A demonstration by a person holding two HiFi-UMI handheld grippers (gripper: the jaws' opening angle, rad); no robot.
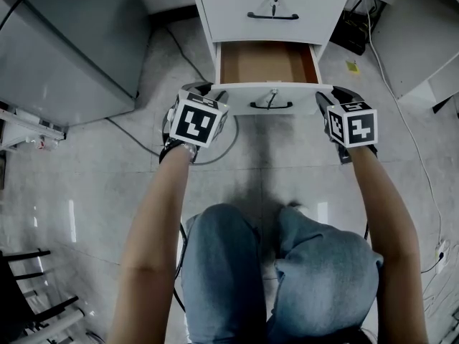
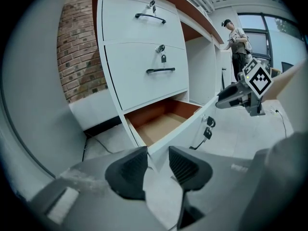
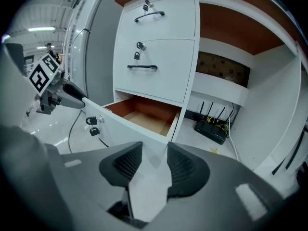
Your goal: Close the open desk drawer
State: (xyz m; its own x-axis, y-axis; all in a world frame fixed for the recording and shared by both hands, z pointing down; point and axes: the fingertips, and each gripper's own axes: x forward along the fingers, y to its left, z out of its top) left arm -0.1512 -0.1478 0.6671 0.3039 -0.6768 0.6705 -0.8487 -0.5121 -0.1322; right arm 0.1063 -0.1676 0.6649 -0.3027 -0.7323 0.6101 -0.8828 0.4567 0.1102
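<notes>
The white desk's bottom drawer (image 1: 267, 63) stands pulled out, its brown inside empty. Its white front panel (image 1: 237, 92) carries a black handle (image 1: 271, 106) and a key. My left gripper (image 1: 208, 89) sits at the panel's left corner; in the left gripper view that corner (image 2: 156, 153) fills the gap of the gripper (image 2: 158, 165) between the ribbed pads (image 2: 130, 170). My right gripper (image 1: 331, 93) sits at the right corner, and there too the panel's edge (image 3: 154, 150) lies clamped in the gripper (image 3: 155, 163). Each gripper view shows the other gripper across the panel.
Two shut drawers (image 1: 271, 9) with handles and keys stand above the open one. A grey cabinet (image 1: 64, 49) is at the left. A cable (image 1: 136, 138) runs over the tiled floor. A black box with wires (image 3: 211, 129) lies right of the desk. My knees (image 1: 287, 264) are close below.
</notes>
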